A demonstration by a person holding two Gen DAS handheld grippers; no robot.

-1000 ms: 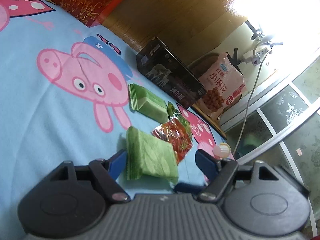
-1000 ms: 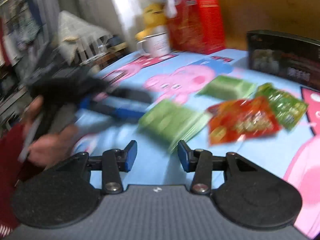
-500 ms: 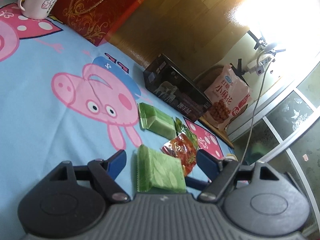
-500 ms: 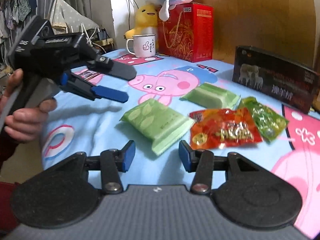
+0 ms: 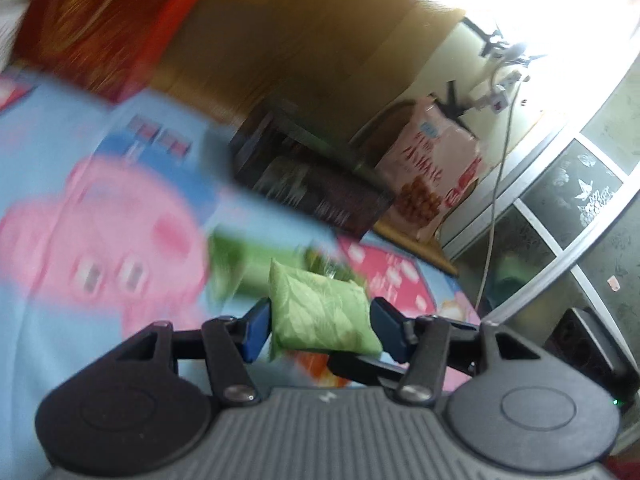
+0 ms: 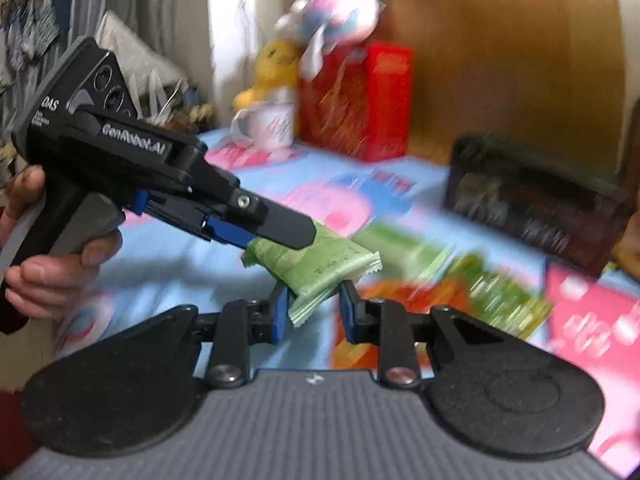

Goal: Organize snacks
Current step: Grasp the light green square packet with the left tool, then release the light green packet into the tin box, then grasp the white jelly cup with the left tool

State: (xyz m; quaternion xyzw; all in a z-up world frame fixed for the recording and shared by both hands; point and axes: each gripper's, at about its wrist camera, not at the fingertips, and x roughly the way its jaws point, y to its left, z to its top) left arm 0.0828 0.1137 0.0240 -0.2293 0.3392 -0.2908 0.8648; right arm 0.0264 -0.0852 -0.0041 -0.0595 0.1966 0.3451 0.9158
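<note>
A green leaf-print snack packet (image 5: 320,312) hangs just above the blue cartoon-pig tablecloth (image 5: 60,300), held from two sides. My left gripper (image 5: 320,330) grips it across its width, jaws still closing, both blue pads against the wrapper. In the right wrist view the same packet (image 6: 316,264) sticks out from under the left gripper (image 6: 280,240), which a hand holds. My right gripper (image 6: 314,314) is closing on the packet's near crimped corner. On the cloth lie a second green packet (image 6: 400,248), a red packet (image 6: 400,296) and a green see-through packet (image 6: 500,284).
A black box (image 6: 532,204) stands at the table's far right. A red gift box (image 6: 356,100), a white mug (image 6: 268,128) and plush toys (image 6: 332,28) sit at the back. A pink snack bag (image 5: 432,176) leans beyond the table edge, by a glass door.
Both grippers have narrowed onto the green leaf-print packet, which lay flat on the cloth before. It now rides up off the cloth between them, and the background is blurred.
</note>
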